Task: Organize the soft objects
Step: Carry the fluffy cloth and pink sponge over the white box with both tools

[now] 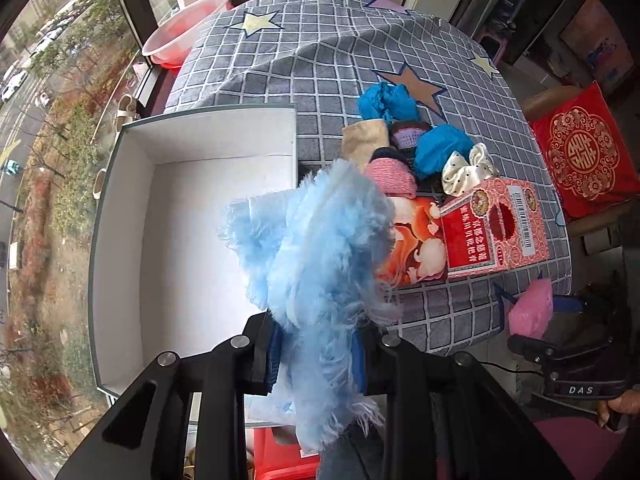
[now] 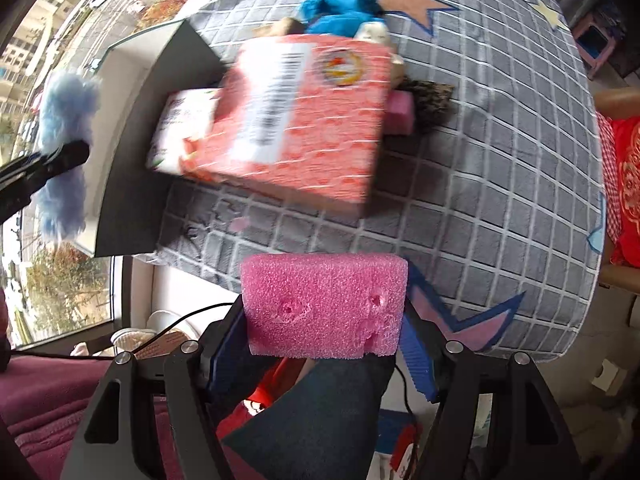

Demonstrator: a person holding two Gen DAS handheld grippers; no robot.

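My left gripper point(image 1: 318, 356) is shut on a fluffy light-blue cloth point(image 1: 316, 256) and holds it over the near right part of an open white box point(image 1: 192, 216). It also shows at the left of the right wrist view point(image 2: 64, 152). My right gripper point(image 2: 324, 344) is shut on a pink foam sponge point(image 2: 324, 304), off the near edge of the table. More soft things lie in a pile beyond: blue cloths point(image 1: 400, 124), a pink knit piece point(image 1: 394, 178), a white dotted scrunchie point(image 1: 470, 174).
A grey checked cloth with stars point(image 1: 320, 52) covers the table. Two red cartons point(image 1: 492, 228) stand right of the box, close ahead of the right gripper point(image 2: 296, 120). A pink basin point(image 1: 184, 32) sits at the far left by the window. A red cushion point(image 1: 580, 148) lies at the right.
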